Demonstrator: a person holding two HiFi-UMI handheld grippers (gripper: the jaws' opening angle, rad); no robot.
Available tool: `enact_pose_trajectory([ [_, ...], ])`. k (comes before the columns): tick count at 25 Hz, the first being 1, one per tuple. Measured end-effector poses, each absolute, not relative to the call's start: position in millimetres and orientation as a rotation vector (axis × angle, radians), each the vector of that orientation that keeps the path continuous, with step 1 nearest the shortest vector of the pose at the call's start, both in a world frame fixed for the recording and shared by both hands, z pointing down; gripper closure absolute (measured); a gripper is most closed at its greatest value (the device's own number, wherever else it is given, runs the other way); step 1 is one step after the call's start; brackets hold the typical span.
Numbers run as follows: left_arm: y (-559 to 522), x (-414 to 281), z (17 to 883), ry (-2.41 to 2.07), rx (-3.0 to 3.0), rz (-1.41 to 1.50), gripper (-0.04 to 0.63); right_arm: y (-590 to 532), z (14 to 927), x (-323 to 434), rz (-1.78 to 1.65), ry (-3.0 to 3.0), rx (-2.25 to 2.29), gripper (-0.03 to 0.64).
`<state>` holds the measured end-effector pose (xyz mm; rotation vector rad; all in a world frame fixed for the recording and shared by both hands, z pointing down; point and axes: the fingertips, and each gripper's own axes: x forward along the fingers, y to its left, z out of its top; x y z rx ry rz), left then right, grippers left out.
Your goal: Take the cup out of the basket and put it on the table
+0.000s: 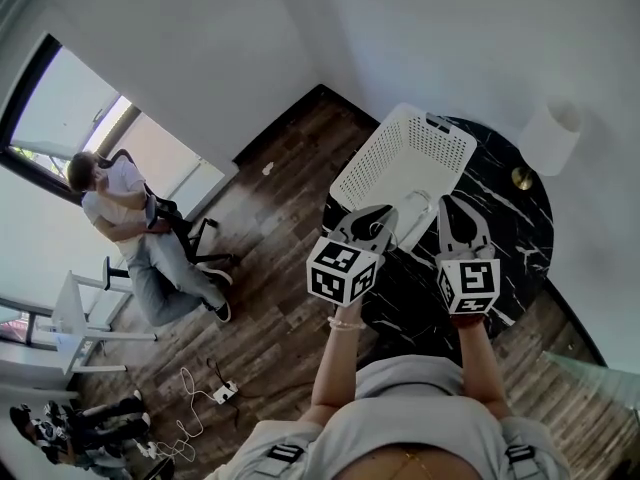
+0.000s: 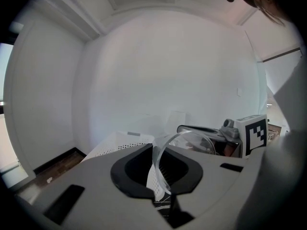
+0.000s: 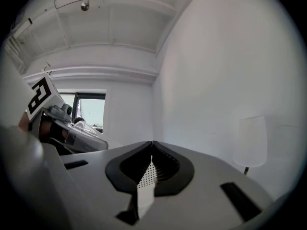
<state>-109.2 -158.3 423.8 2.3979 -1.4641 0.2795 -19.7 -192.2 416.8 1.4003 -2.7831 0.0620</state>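
**A:** Left gripper (image 1: 375, 218) is clenched on the clear cup (image 2: 189, 140), pinching its rim. The cup hangs to its right, over the basket (image 1: 400, 153), at the near edge.

**B:** Right gripper (image 1: 448, 206) is pressed shut and empty. Bare table (image 1: 505, 228) lies just nearer, to the right.

We see a cup (image 2: 187, 140) of thin, clear, glossy plastic. The left gripper (image 2: 157, 163) and the right gripper (image 3: 151, 158) both have smooth, matt grey plastic shells, and black ribbed pads (image 3: 165, 163) line their jaws. The basket (image 1: 405, 158) is matt white plastic, perforated all over. The counter (image 1: 515, 233) looks like polished black stone with white veins. The floor (image 1: 270, 298) is dark wood planks. The lampshade (image 1: 552, 136) looks matt white, above a shiny brass-coloured base (image 1: 522, 177).
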Motion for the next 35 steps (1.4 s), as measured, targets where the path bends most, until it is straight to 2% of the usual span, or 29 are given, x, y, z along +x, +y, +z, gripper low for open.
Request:
enact_pose_trajectory([
  [35, -162.7, -108.0, 421.7, -1.435, 2.434, 0.370, 0.563, -195.6, 415.3, -21.8, 0.046, -2.764, 1.392, 0.607],
])
